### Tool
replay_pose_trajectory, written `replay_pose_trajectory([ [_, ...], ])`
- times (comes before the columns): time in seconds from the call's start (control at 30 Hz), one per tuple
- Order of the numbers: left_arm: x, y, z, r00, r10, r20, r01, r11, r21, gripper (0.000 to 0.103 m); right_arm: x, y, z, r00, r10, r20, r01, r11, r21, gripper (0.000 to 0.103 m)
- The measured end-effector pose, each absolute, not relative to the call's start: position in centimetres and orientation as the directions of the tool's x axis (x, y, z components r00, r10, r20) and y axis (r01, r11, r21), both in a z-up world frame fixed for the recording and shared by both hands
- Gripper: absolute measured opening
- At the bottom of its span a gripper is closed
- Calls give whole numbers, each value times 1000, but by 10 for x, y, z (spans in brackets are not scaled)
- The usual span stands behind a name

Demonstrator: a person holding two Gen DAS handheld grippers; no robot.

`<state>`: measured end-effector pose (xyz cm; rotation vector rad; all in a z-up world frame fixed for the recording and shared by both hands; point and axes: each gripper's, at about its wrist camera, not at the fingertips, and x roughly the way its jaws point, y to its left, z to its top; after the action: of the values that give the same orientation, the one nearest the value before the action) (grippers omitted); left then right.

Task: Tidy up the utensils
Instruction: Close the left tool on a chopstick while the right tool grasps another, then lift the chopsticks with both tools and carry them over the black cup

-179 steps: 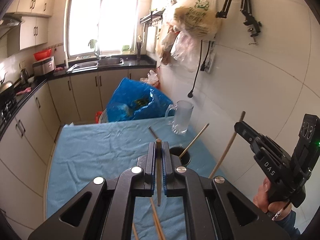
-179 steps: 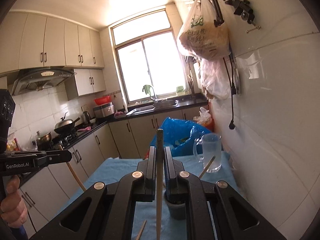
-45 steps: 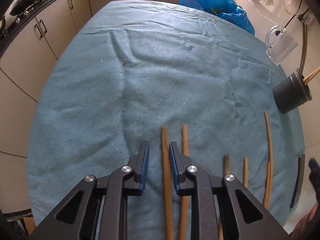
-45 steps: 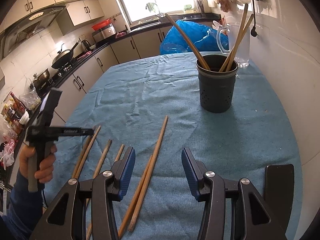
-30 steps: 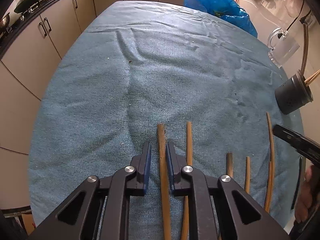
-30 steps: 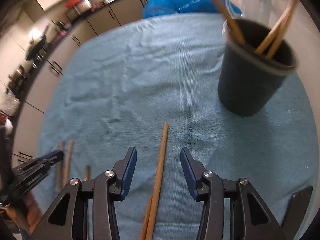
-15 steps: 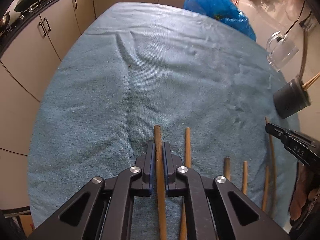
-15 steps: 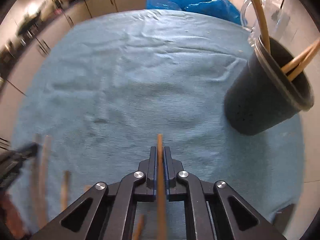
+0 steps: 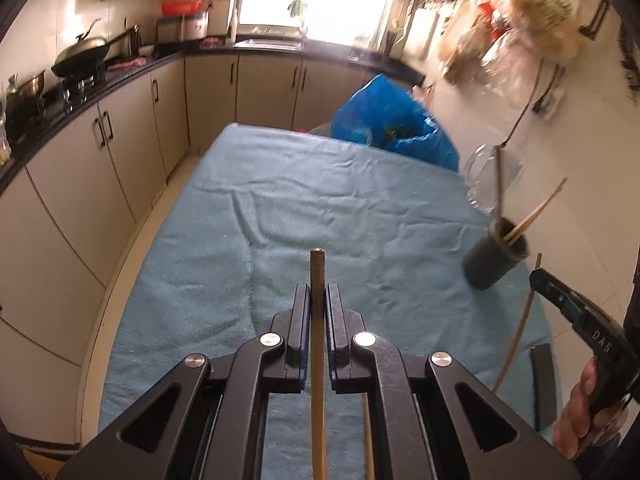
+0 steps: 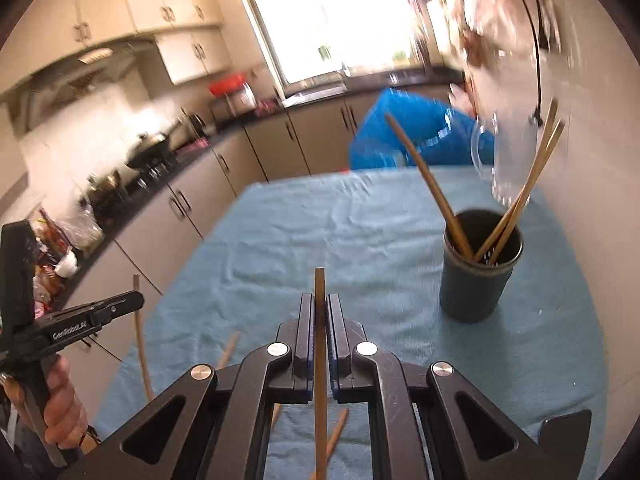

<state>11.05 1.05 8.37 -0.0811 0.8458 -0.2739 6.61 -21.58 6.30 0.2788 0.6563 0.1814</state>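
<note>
Chopstick [image 9: 318, 276] | clamped between the jaws of the left hand-held gripper [image 9: 318, 300], tip jutting forward | second chopstick [image 10: 319, 292] pinched likewise in right hand-held gripper [image 10: 319, 310] | dark holder [image 10: 478, 276] (three sticks inside) stands ahead-right on blue tabletop [image 10: 360, 240]

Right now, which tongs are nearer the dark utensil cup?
Right. The right tongs, shut on a chopstick, sit just short of the dark utensil cup. The left tongs, shut on another chopstick, are farther over toward the table's counter side.
</note>
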Motion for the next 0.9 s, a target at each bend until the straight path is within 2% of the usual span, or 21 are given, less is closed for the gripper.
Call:
replay_pose_trajectory([
  [0.3,78,-3,115,680,-292,-673,248,955,-163,7,26,-202,86,859,234,-455,-126,959,256,6],
  [0.9,62,-15,140,705,-314,-636,284,947,-152,7,3,-223,101,894,226,-387,-120,953,279,6],
])
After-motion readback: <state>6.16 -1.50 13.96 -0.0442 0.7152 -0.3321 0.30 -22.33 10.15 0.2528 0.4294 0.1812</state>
